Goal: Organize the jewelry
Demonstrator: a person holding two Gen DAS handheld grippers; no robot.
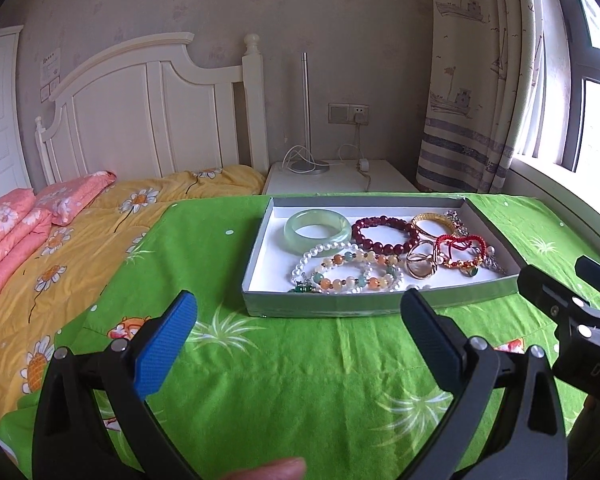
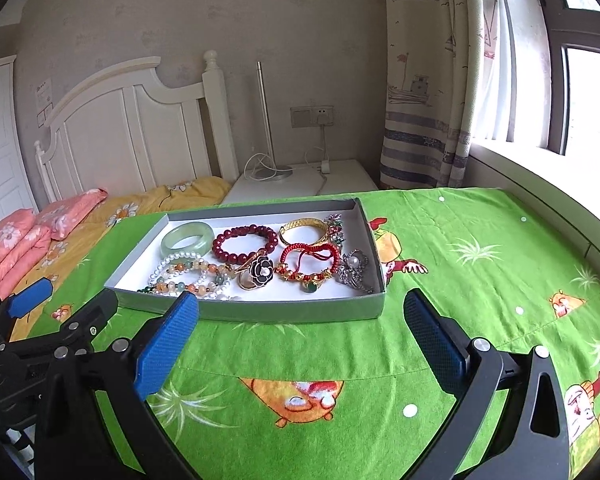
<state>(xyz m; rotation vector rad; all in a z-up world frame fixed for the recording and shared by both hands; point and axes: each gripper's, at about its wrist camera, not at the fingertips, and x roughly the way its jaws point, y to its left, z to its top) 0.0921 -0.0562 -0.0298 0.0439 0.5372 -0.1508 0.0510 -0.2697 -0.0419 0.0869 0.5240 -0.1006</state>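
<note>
A shallow grey box [image 1: 256,256] [image 2: 292,312] with a white floor sits on a green cloth and holds jewelry. Inside are a pale green jade bangle [image 1: 317,227] [image 2: 187,237], a dark red bead bracelet [image 1: 384,233] [image 2: 245,243], a gold bangle [image 1: 434,222] [image 2: 304,230], a red cord bracelet [image 1: 458,250] [image 2: 310,258], pearl and coloured bead bracelets [image 1: 346,270] [image 2: 192,274], and a black flower ring [image 2: 261,270]. My left gripper [image 1: 298,320] and right gripper [image 2: 300,320] are both open and empty, just short of the box's near wall.
The green cartoon cloth [image 1: 300,380] [image 2: 480,240] covers the table. A bed with yellow quilt [image 1: 60,248] and pink pillows lies to the left. A white nightstand [image 1: 340,178] with a lamp stands behind. Curtain and window [image 2: 588,100] are on the right.
</note>
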